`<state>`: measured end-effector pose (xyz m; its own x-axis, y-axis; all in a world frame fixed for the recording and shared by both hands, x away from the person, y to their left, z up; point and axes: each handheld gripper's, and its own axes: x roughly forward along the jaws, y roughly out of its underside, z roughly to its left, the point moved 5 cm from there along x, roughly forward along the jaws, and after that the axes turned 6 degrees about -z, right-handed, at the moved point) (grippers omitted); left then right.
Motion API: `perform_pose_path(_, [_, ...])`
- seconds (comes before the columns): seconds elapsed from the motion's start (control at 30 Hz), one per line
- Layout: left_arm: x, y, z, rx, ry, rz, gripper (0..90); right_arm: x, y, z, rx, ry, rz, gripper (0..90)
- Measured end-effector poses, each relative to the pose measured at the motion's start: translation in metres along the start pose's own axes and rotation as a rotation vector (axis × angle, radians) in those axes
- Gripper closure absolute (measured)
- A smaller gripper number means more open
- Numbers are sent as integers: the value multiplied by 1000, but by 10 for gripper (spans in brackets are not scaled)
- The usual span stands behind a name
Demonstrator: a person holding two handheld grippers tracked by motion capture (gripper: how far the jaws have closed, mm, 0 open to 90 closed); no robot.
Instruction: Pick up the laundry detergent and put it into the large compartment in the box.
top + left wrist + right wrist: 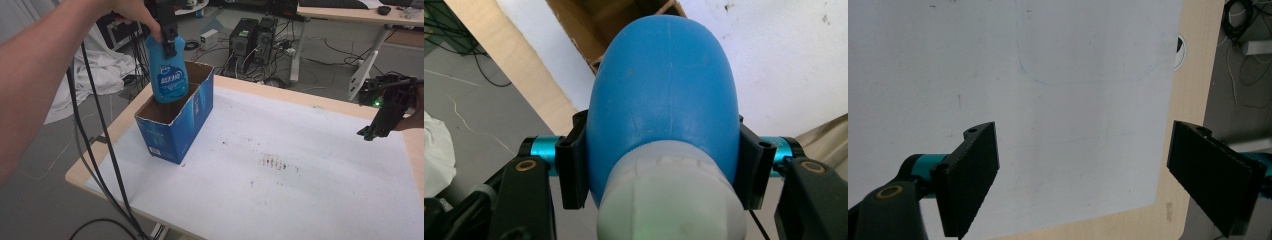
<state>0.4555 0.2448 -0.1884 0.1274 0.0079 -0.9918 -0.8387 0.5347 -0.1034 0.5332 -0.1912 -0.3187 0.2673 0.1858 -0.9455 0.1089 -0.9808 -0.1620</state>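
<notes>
Your left gripper (169, 44), in the upper left of the high view, clamps the blue detergent bottle (168, 75) just below its pale cap (671, 200), a jaw pressed to each side of the shoulder. The bottle hangs upright with its base just inside the mouth of the open blue cardboard box (172, 134), which stands on the white table sheet (300, 175) left of centre. So the carry looks done; lowering the bottle to the box floor and letting go remain. Your right gripper (382, 117) waits at the right edge, jaws wide apart and empty.
</notes>
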Motion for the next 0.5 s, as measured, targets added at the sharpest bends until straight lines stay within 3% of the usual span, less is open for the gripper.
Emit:
perform_pose_path(0.17, [15,4,-1,6,11,1,382,-1,-1,1,2,0,4,125])
perform_pose_path(0.5, [50,11,-9,78,30,8,381,2,-2,3,-2,-4,9,125])
